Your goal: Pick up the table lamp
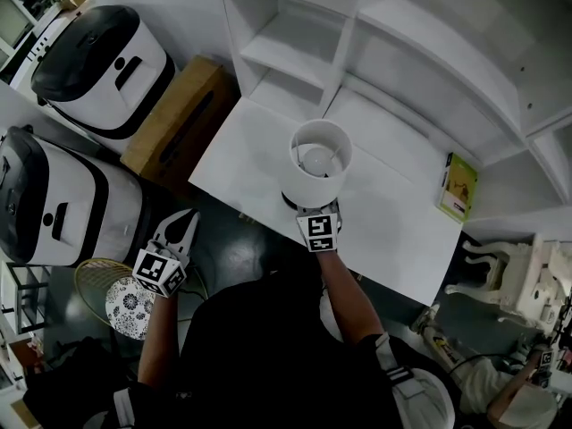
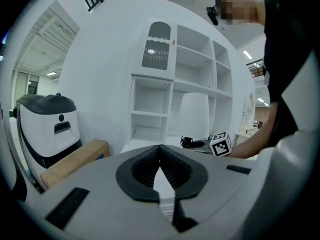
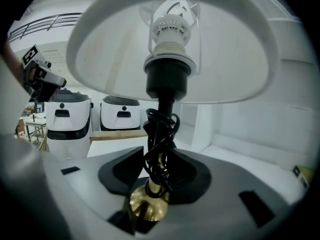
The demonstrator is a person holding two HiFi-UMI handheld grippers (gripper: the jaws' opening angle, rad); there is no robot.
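Note:
The table lamp (image 1: 320,161) has a white drum shade, a bulb and a black base, and stands near the front edge of the white table (image 1: 393,222). In the right gripper view its brass-footed stem (image 3: 161,134), wound with black cord, rises between the jaws under the shade. My right gripper (image 1: 317,211) (image 3: 160,159) is closed on that stem, with the pads against the cord. My left gripper (image 1: 183,222) (image 2: 160,149) hangs off the table's left side, its tips together and nothing in it. The left gripper view shows the lamp (image 2: 194,116) far off beside the right gripper's marker cube.
A white shelf unit (image 1: 295,52) backs the table. Two large white-and-black machines (image 1: 98,61) (image 1: 54,204) and a cardboard box (image 1: 174,123) stand to the left. A green booklet (image 1: 458,186) leans at the table's right end. A racket (image 1: 98,280) lies on the dark floor.

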